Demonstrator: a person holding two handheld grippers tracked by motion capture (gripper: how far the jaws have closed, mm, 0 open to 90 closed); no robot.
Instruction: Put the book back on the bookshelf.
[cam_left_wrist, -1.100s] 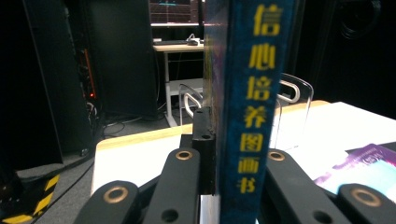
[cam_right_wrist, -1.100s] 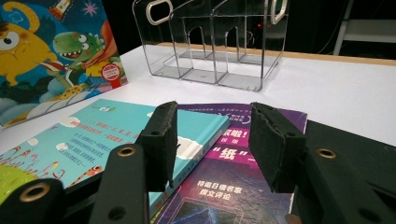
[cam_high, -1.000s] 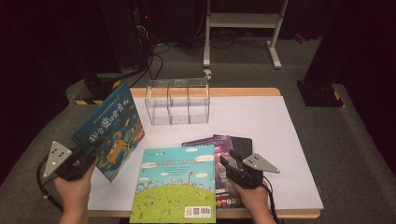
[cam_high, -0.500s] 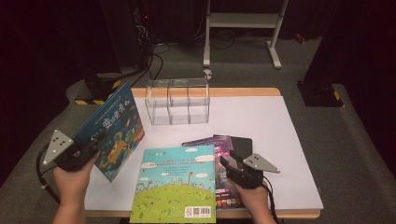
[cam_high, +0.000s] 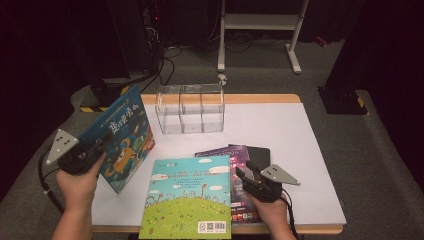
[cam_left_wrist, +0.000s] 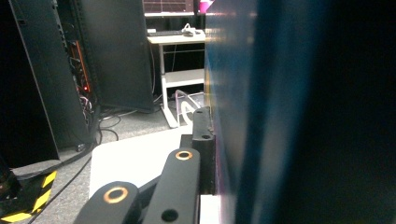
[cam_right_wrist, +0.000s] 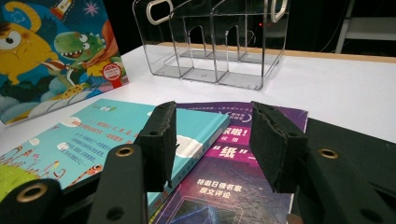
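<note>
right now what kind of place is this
Probably a lab or studio rigged for recording: a dark equipment rack with cables, a hazard-striped base, and a white table holding books.

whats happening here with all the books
A person at a table holds a gripper in each hand. The left gripper is shut on a blue picture book, holding it tilted up at the table's left side. The right gripper is open, resting over a purple book beside a teal book lying flat. A clear divided organizer stands empty at the back of the table.
</note>
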